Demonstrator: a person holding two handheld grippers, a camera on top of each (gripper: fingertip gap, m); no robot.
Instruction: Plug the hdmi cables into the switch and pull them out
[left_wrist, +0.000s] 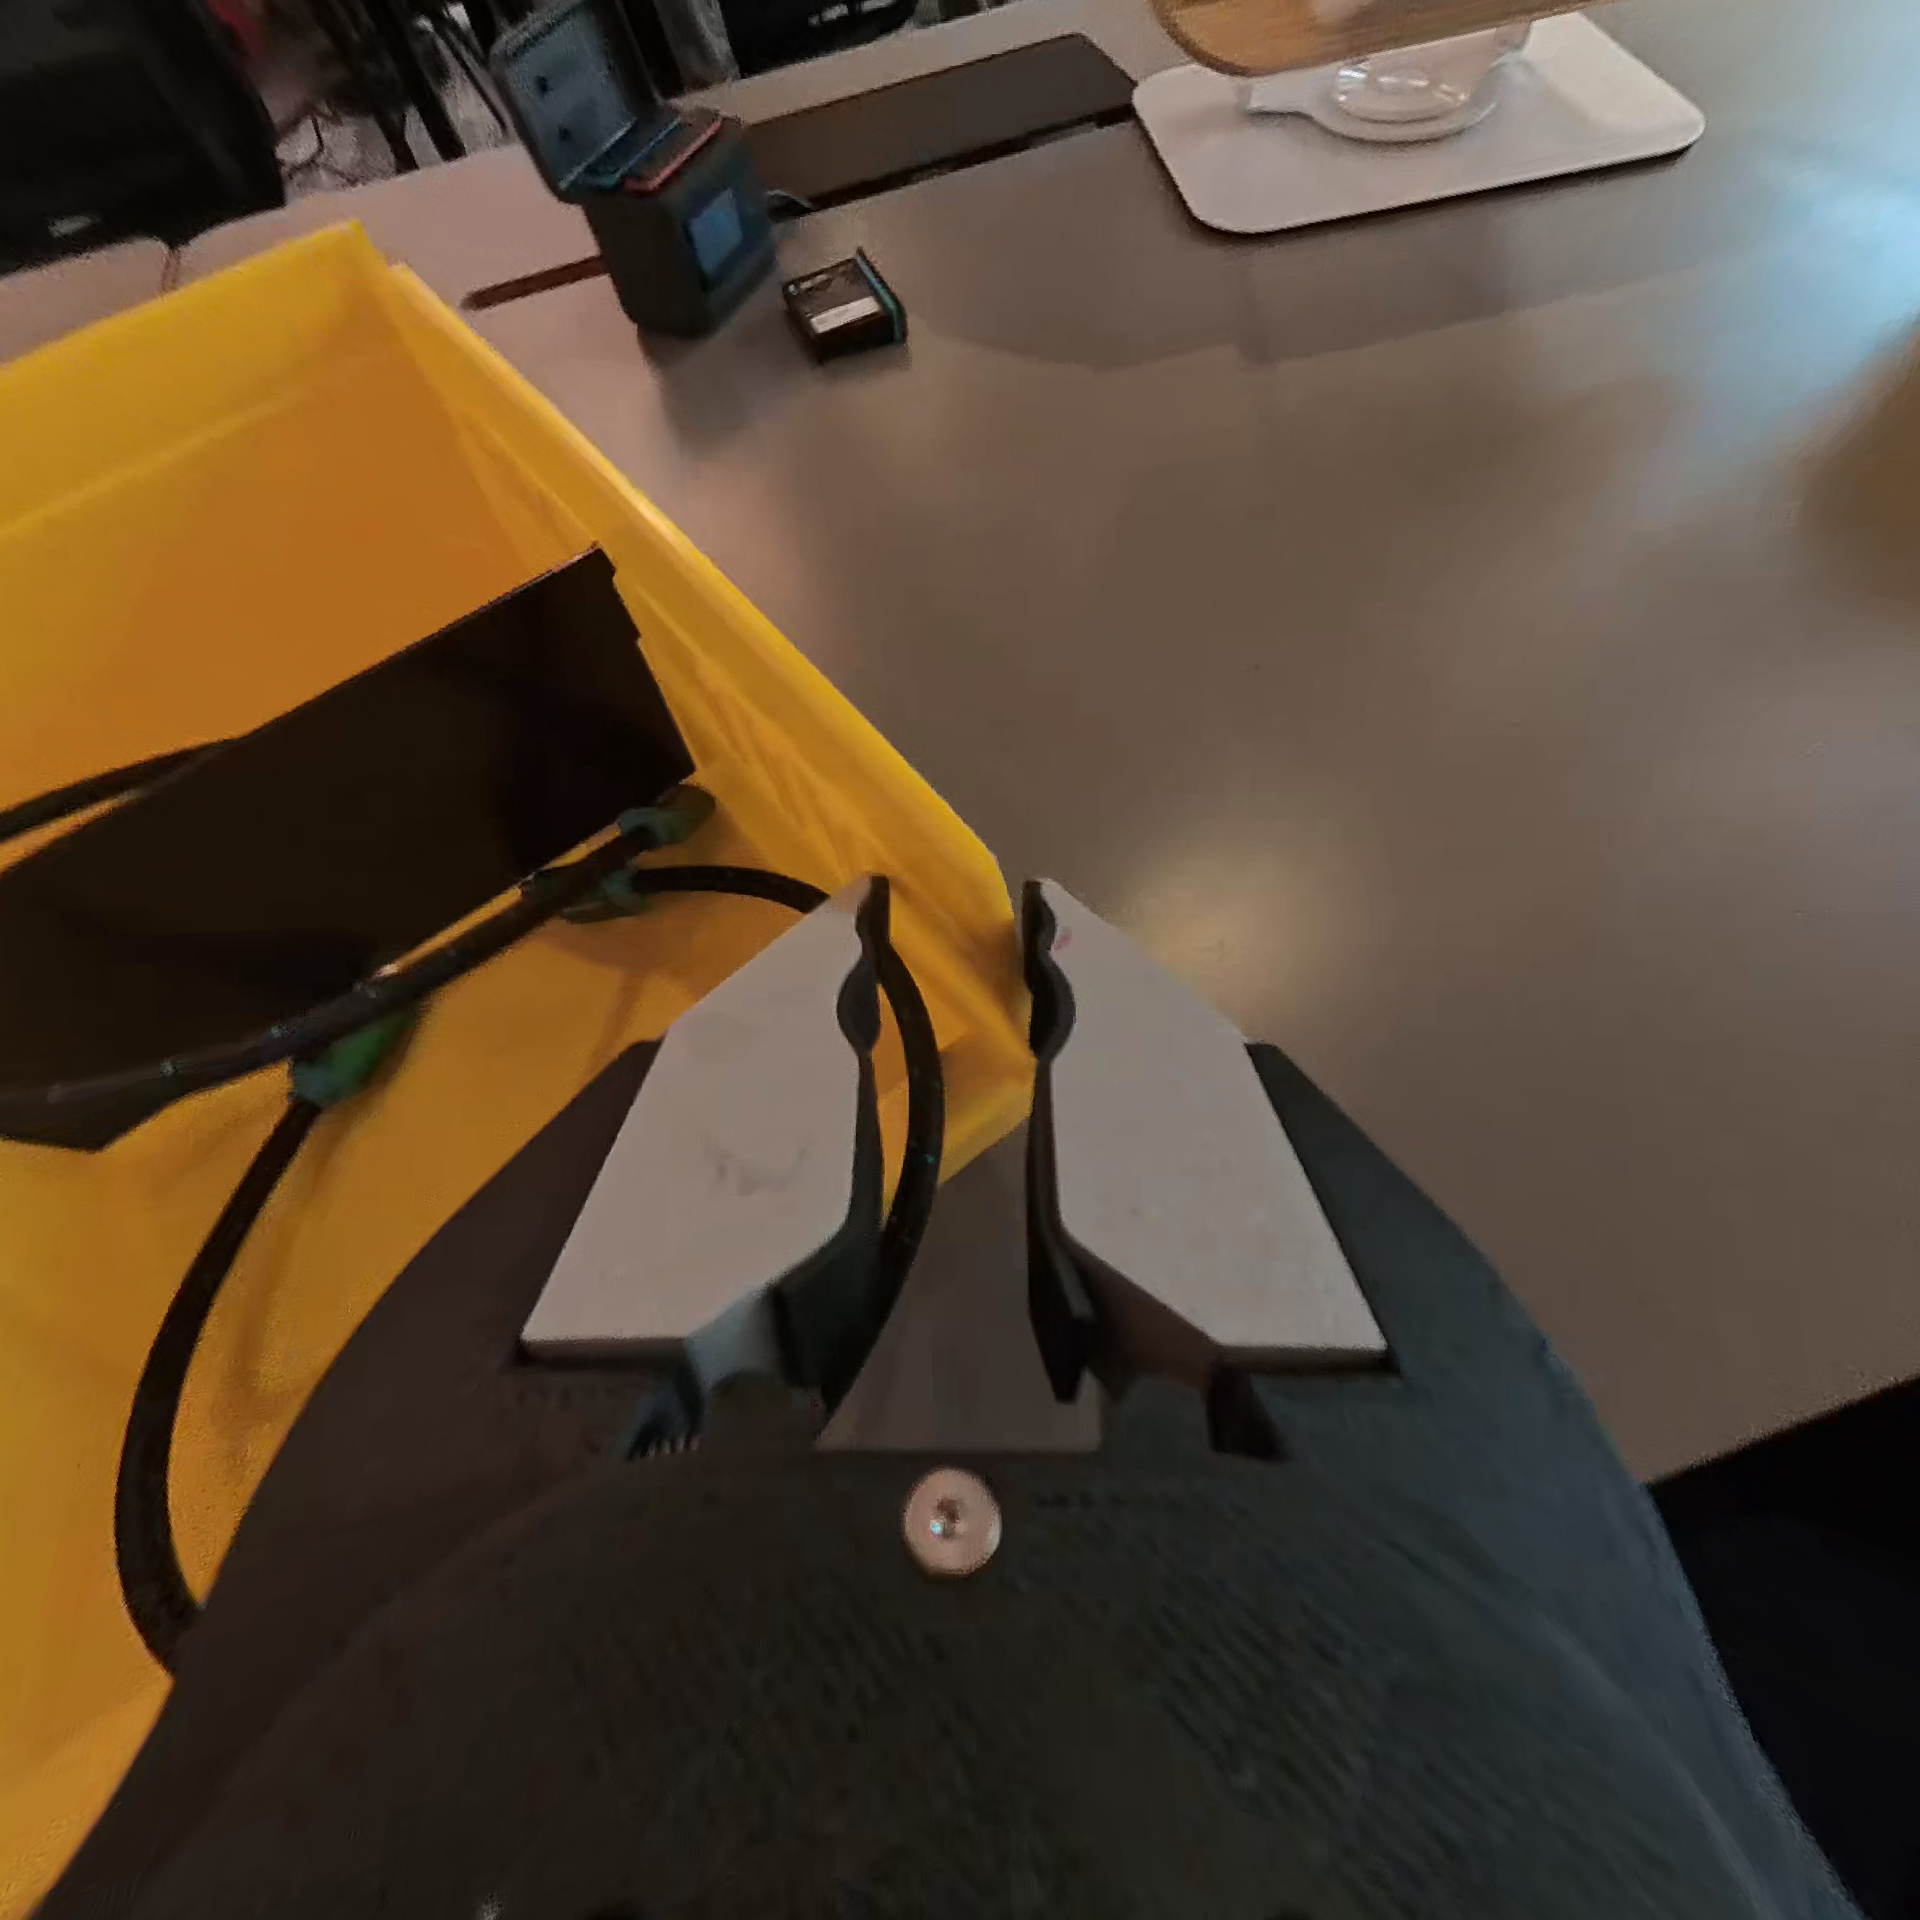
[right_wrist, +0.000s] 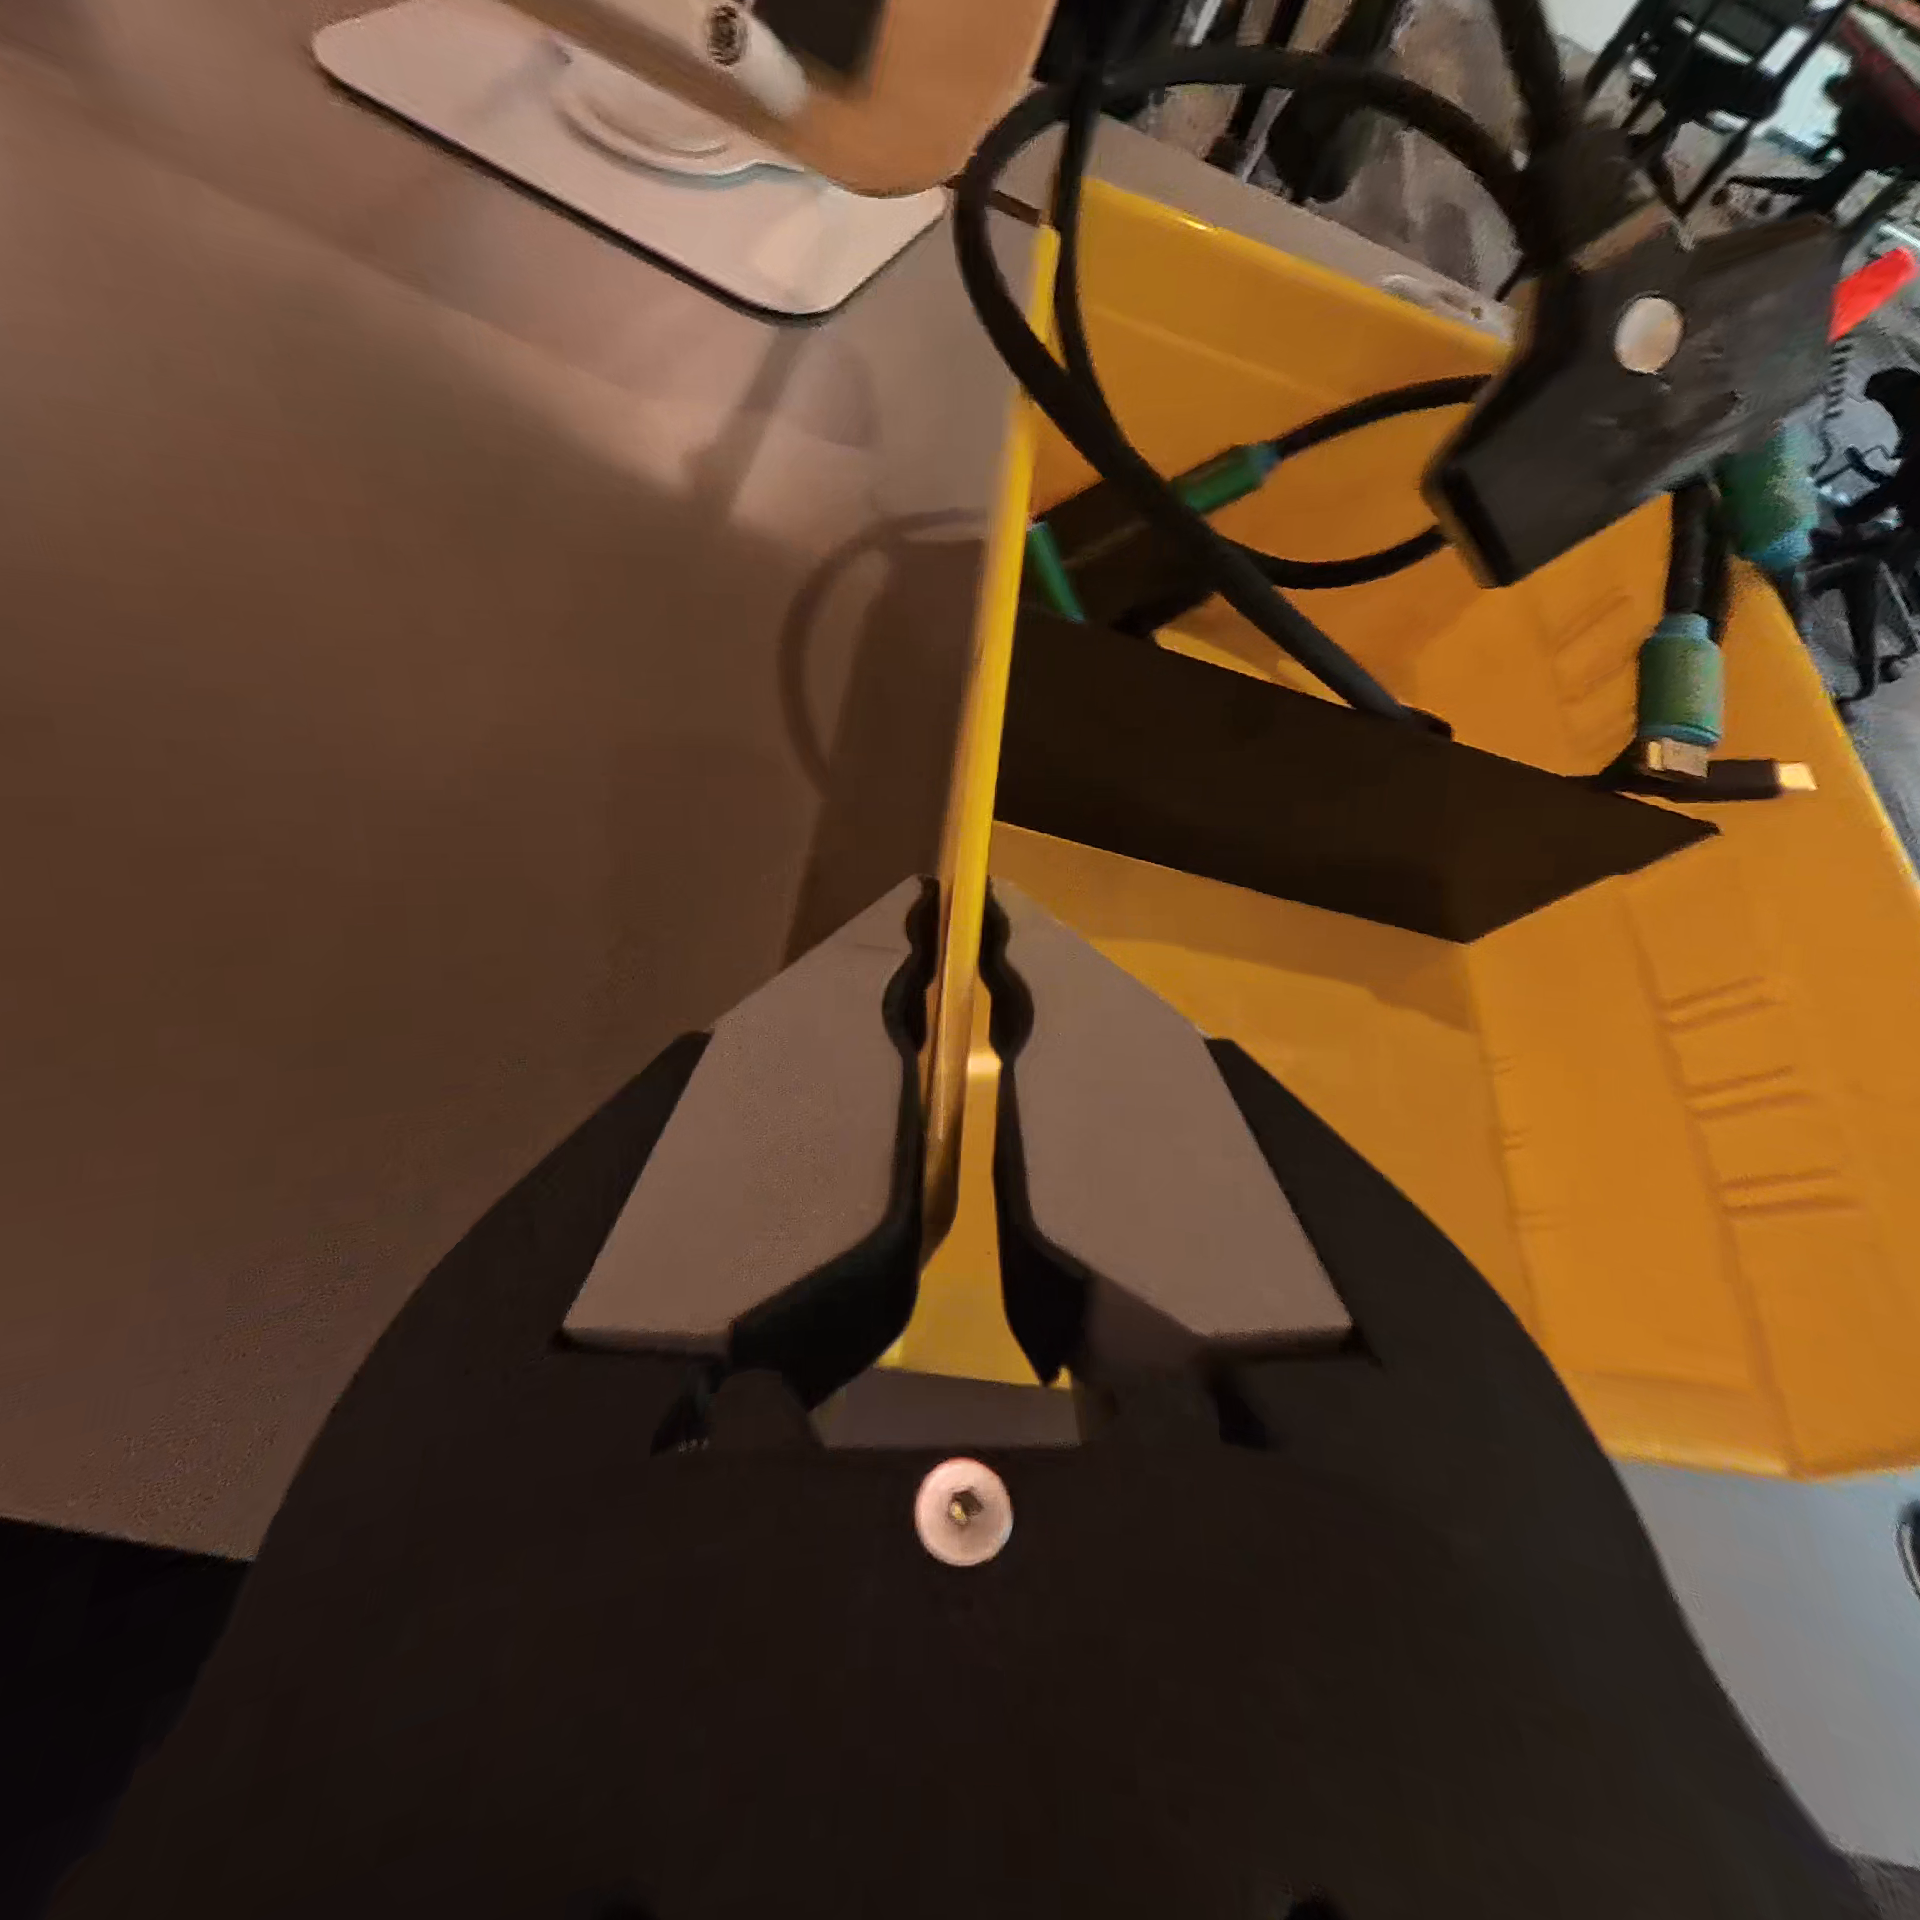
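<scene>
Right hand-held gripper (right_wrist: 958, 914): fingers clamped on bin (right_wrist: 1351, 1039) wall, steadying it on counter (right_wrist: 416, 727). Left hand-held gripper (left_wrist: 951, 904): fingers apart, empty, at bin corner, cable (left_wrist: 166, 1403) loop just beside. Switch (right_wrist: 1299, 790) lies in bin, cables tangled around it, one plug (right_wrist: 1673, 707) loose beside it. Advice: keep bin pinned; left takes plug body, not cord; align square with port, push straight.

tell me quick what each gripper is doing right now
Left gripper: open, empty, above the bin corner.
Right gripper: shut on the bin's wall.
</scene>
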